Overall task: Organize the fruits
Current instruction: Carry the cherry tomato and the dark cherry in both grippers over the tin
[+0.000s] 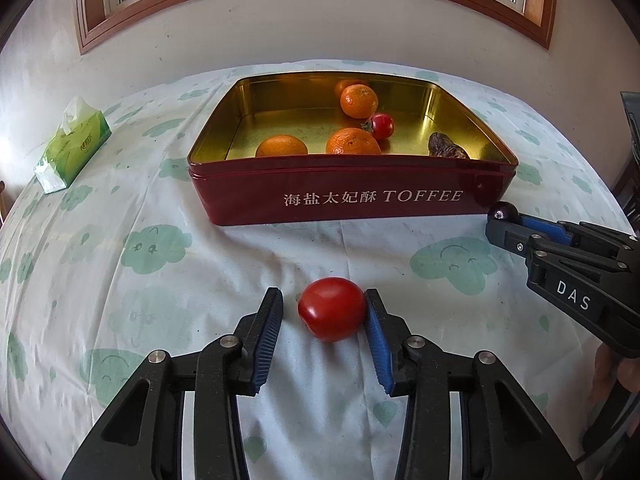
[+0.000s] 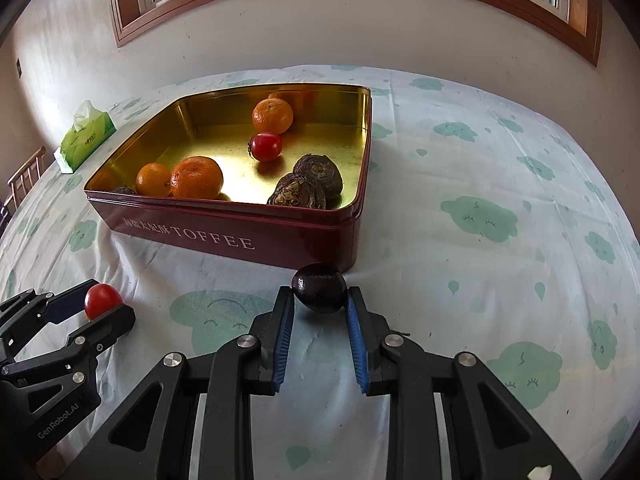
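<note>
From the left wrist, a red tomato is seen on the tabletop between the parted fingers of the left gripper, only the right finger touching.

From the right wrist, a dark fruit is flanked by the right gripper, whose fingers appear to touch it, near the red TOFFEE tin holding tangerines.

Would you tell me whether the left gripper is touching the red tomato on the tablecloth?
Touching, on one side only. The left wrist view shows the left gripper with its right pad against the tomato, while tablecloth shows between the left pad and the fruit.
</note>
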`<action>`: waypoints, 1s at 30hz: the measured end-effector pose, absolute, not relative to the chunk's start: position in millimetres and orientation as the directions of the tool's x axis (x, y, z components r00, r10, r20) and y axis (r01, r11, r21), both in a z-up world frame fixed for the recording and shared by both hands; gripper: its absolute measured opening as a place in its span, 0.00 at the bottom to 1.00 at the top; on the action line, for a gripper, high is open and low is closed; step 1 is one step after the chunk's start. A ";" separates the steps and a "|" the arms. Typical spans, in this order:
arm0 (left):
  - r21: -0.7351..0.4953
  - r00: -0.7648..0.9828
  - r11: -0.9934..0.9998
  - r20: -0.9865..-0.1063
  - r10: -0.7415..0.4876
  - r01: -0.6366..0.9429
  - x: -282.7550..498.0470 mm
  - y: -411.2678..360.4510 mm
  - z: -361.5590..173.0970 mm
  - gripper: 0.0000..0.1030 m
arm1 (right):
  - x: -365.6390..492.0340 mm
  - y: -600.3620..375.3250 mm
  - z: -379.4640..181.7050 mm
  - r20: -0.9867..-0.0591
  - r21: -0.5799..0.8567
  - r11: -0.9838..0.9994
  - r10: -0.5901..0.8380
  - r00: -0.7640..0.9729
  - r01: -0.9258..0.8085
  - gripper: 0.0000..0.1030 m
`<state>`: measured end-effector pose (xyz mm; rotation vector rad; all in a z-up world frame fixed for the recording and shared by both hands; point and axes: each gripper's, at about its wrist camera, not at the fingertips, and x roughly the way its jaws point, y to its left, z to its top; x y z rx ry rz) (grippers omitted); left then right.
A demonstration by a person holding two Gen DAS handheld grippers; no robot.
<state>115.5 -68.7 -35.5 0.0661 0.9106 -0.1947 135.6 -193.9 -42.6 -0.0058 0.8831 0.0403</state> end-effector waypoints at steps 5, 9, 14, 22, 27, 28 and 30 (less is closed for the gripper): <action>-0.027 0.598 0.979 -0.789 -0.145 0.202 114.6 -70.8 -35.2 0.32 | 135.3 -194.1 -42.3 -0.772 0.012 0.999 0.034 0.635 -0.038 0.24; -0.027 0.598 0.979 -0.789 -0.144 0.201 114.8 -70.7 -35.4 0.32 | 135.4 -194.0 -42.2 -0.772 0.013 0.999 0.033 0.634 -0.037 0.24; -0.025 0.598 0.979 -0.789 -0.143 0.201 115.3 -70.4 -35.3 0.32 | 135.4 -194.1 -41.9 -0.772 0.012 0.999 0.033 0.634 -0.038 0.24; -0.026 0.598 0.981 -0.790 -0.138 0.191 113.8 -69.8 -34.9 0.31 | 129.6 -192.9 -39.2 -0.774 0.010 0.999 0.035 0.632 -0.044 0.24; -0.033 0.601 0.983 -0.788 -0.137 0.181 113.4 -65.8 -32.8 0.31 | 125.1 -191.9 -35.0 -0.772 0.012 0.999 0.038 0.634 -0.045 0.24; -0.034 0.602 0.983 -0.787 -0.136 0.179 113.0 -64.9 -32.2 0.31 | 124.0 -191.8 -33.9 -0.772 0.012 0.999 0.039 0.634 -0.046 0.24; -0.037 0.604 0.984 -0.785 -0.137 0.176 112.4 -62.9 -30.6 0.31 | 121.2 -191.5 -32.0 -0.771 0.013 0.999 0.039 0.636 -0.046 0.24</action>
